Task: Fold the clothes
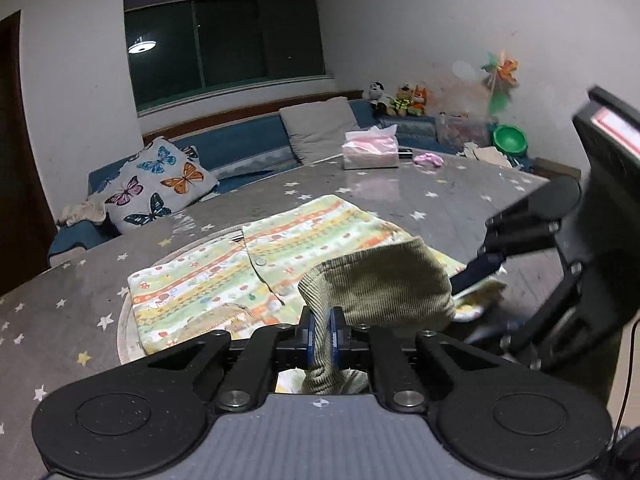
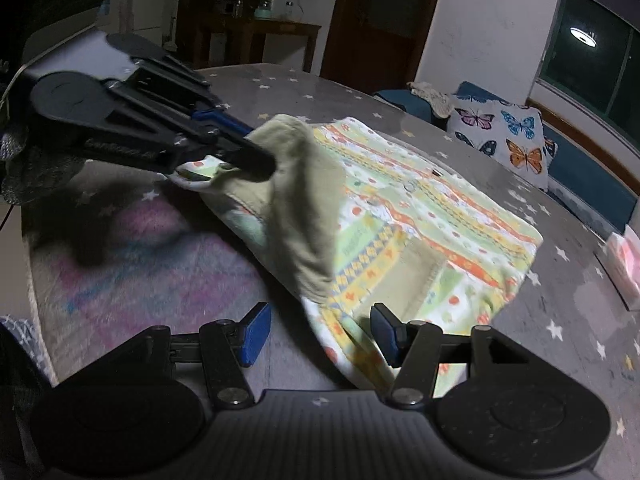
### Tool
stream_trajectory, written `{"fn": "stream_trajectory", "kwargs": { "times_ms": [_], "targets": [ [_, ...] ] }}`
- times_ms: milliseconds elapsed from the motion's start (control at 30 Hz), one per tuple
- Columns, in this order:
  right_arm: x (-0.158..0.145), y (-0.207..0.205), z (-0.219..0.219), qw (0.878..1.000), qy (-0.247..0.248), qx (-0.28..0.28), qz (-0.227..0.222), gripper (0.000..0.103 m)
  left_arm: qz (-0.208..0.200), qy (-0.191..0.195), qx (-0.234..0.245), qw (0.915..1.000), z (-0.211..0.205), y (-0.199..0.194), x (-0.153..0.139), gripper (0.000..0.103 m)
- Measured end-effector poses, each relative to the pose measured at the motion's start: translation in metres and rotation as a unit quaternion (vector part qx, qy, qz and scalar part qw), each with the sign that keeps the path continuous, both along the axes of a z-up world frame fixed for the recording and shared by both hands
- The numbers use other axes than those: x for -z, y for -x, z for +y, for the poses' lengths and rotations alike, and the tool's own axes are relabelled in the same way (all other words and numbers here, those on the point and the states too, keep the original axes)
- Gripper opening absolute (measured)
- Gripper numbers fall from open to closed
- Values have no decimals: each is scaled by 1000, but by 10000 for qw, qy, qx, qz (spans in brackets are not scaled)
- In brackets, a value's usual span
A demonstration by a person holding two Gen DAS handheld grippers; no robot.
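A small garment (image 1: 224,276), striped in bright colours with an olive corduroy reverse (image 1: 380,280), lies on the grey star-print table (image 1: 400,200). My left gripper (image 1: 323,332) is shut on a fold of the corduroy and holds it raised above the patterned side. In the right wrist view the left gripper (image 2: 260,160) pinches that olive flap (image 2: 304,200) at the garment's (image 2: 440,216) near-left corner. My right gripper (image 2: 320,332) stands open. The garment's near hem lies between its blue pads (image 2: 254,334), closer to the right one, and neither presses on it. In the left wrist view the right gripper (image 1: 480,300) is at the garment's right edge.
A tissue box (image 1: 371,154) and a small pink item (image 1: 429,159) sit at the table's far side. Behind it is a blue sofa with a butterfly pillow (image 1: 160,184), a grey cushion (image 1: 320,132) and soft toys (image 1: 400,100). A round disc (image 1: 124,332) lies under the garment.
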State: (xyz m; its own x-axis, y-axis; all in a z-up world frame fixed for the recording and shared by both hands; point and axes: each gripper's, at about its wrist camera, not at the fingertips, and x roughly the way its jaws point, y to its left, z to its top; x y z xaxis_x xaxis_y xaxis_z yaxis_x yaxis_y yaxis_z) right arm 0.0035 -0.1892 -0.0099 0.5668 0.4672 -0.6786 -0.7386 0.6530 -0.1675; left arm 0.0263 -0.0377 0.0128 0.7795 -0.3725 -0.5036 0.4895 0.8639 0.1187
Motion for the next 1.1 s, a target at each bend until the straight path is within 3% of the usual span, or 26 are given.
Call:
{"fn": "stream_trajectory", "kwargs": {
  "times_ms": [67, 167, 267, 300, 333, 367, 500, 700, 833, 867, 933, 1000, 1100],
  "targets": [
    [1, -6, 3, 9999, -137, 0, 46, 48, 31, 13, -16, 10000, 0, -5, -1, 9],
    [0, -16, 6, 9991, -313, 65, 262, 23, 93, -3, -40, 9999, 4, -4, 0, 13],
    [-4, -27, 3, 9970, -547, 178, 513, 16, 64, -58, -68, 9999, 12, 6, -1, 17],
    [-7, -29, 1, 9962, -632, 212, 565, 14, 46, -76, -84, 9999, 15, 11, -1, 27],
    [-10, -32, 0, 9953, -716, 249, 603, 14, 16, -123, -127, 9998, 20, 15, -1, 44],
    [-13, -34, -2, 9943, -802, 288, 634, 14, -15, -173, -174, 9997, 24, 20, 0, 49],
    [-24, -40, -4, 9912, -1047, 421, 694, 12, -43, -426, -191, 9989, 34, 39, 6, 55],
    [-33, -49, -7, 9867, -1300, 640, 731, 11, -197, -1148, -87, 9932, 27, 52, 27, 56],
    [-33, -46, -5, 9873, -1286, 666, 655, 11, -380, -1479, -241, 9880, 30, 44, 37, 53],
    [-33, -45, -5, 9874, -1282, 672, 637, 10, -398, -1520, -285, 9872, 32, 42, 38, 48],
    [-32, -42, -5, 9874, -1288, 699, 604, 10, -382, -1551, -351, 9865, 37, 37, 39, 21],
    [-32, -39, -7, 9872, -1309, 714, 569, 8, -371, -1455, -388, 9879, 43, 38, 35, 11],
    [-38, -27, -10, 9875, -1344, 636, 530, 8, -413, -1324, -364, 9897, 47, 50, 23, 8]
  ]
}}
